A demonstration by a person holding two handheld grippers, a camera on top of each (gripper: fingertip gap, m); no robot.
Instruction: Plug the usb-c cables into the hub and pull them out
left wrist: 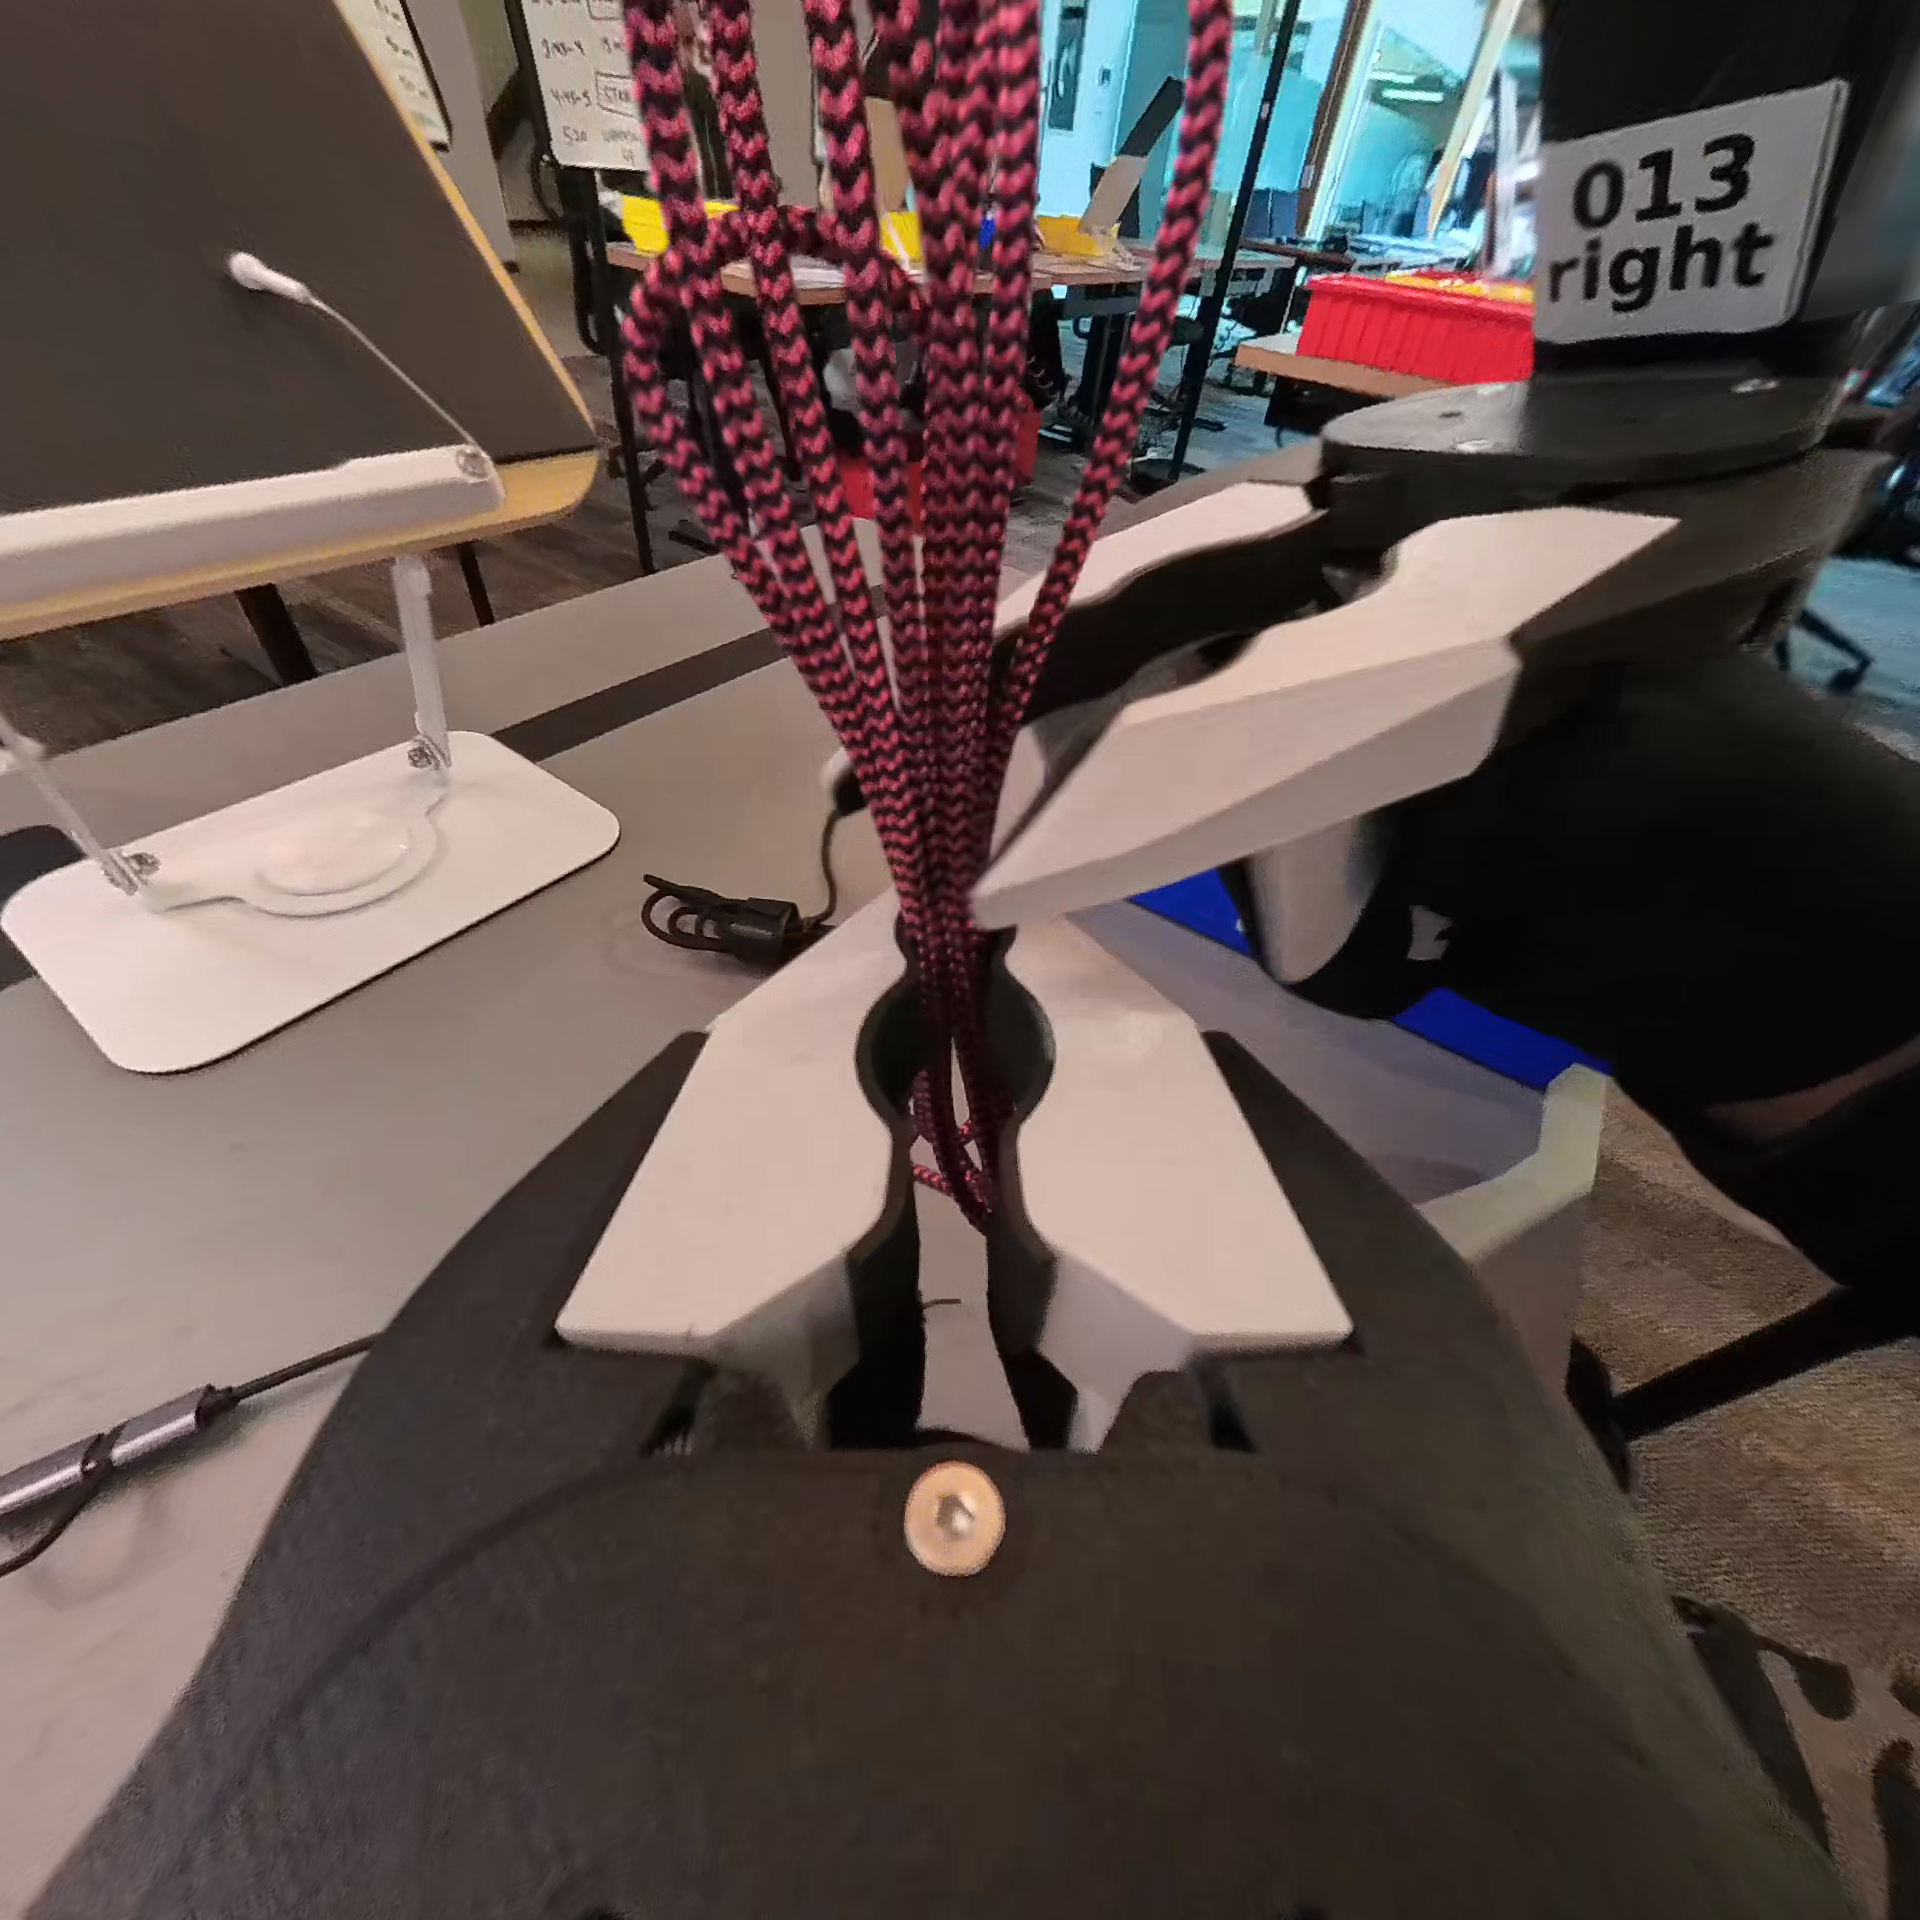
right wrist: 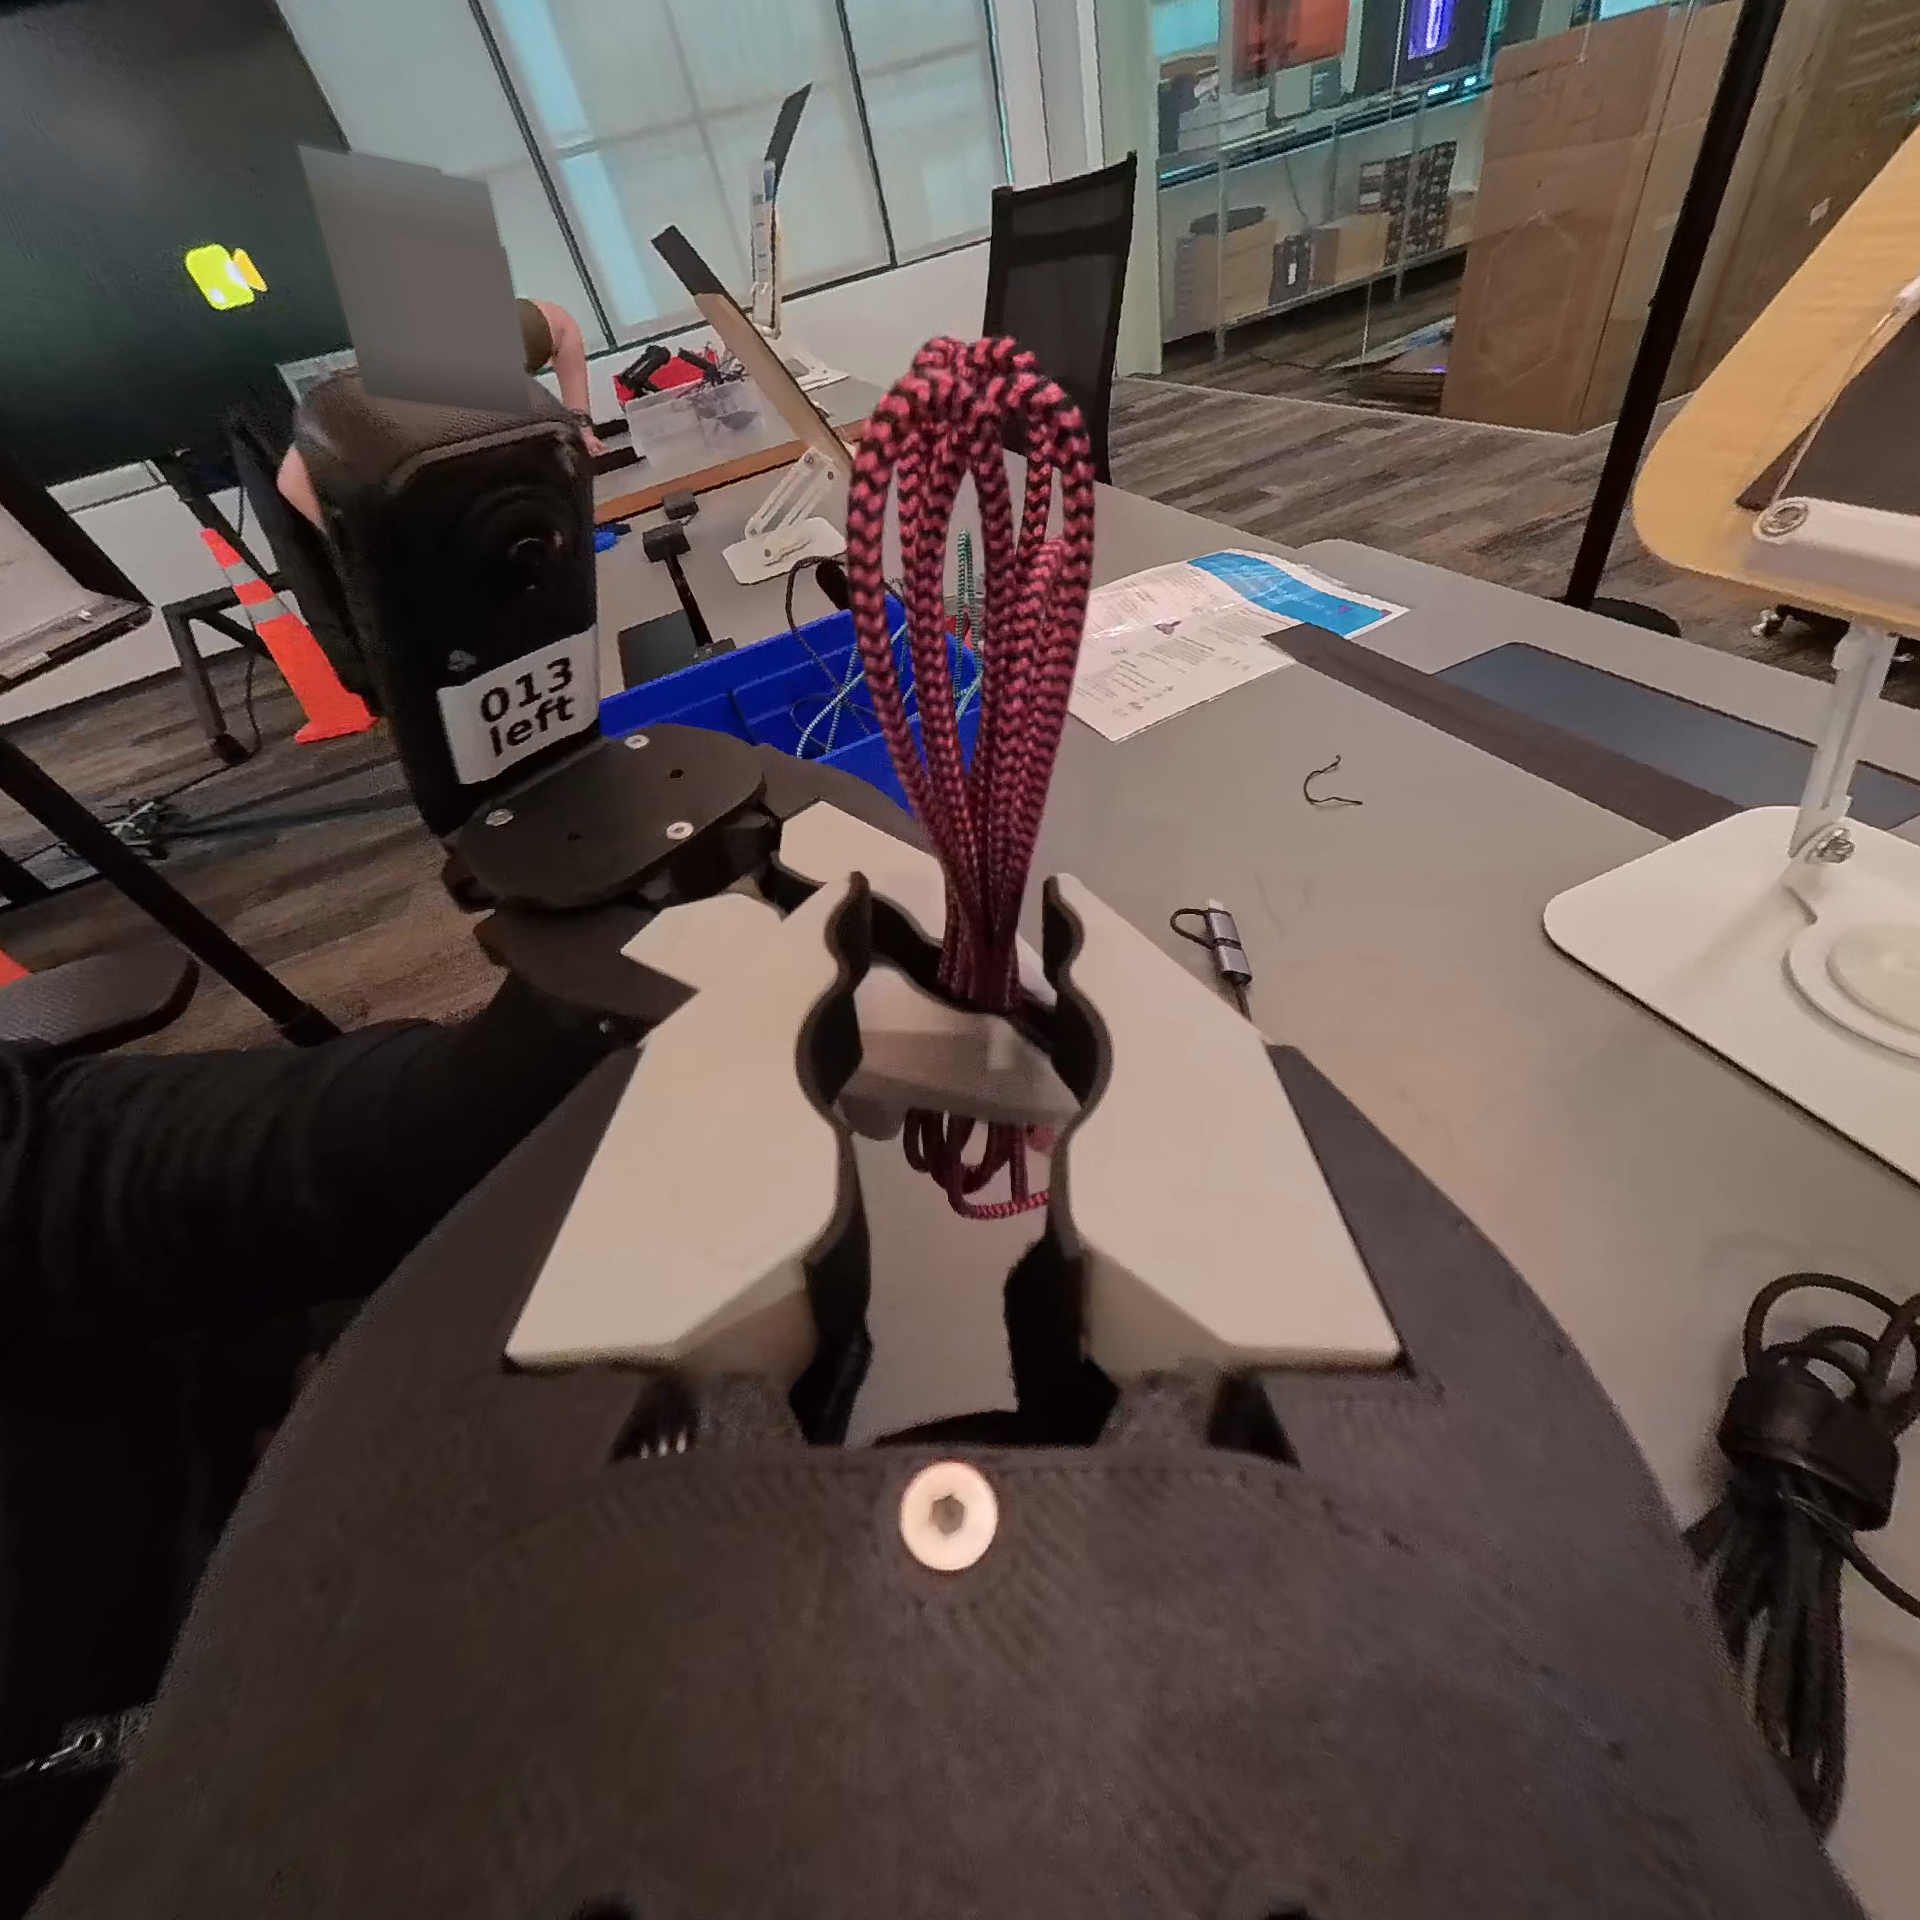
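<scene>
Left gripper (left wrist: pixel 951 925) fingers clamped on coiled cable bundle (left wrist: pixel 914 582), right gripper (right wrist: pixel 951 914) fingers seemingly apart around it

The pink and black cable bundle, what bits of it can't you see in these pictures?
- Cable bundle top: cut off by the upper edge in the left wrist view.
- Its plugs: hidden between the left gripper fingers and the right gripper fingers in both views.
- USB hub: too small in the right wrist view to see its ports.
</scene>
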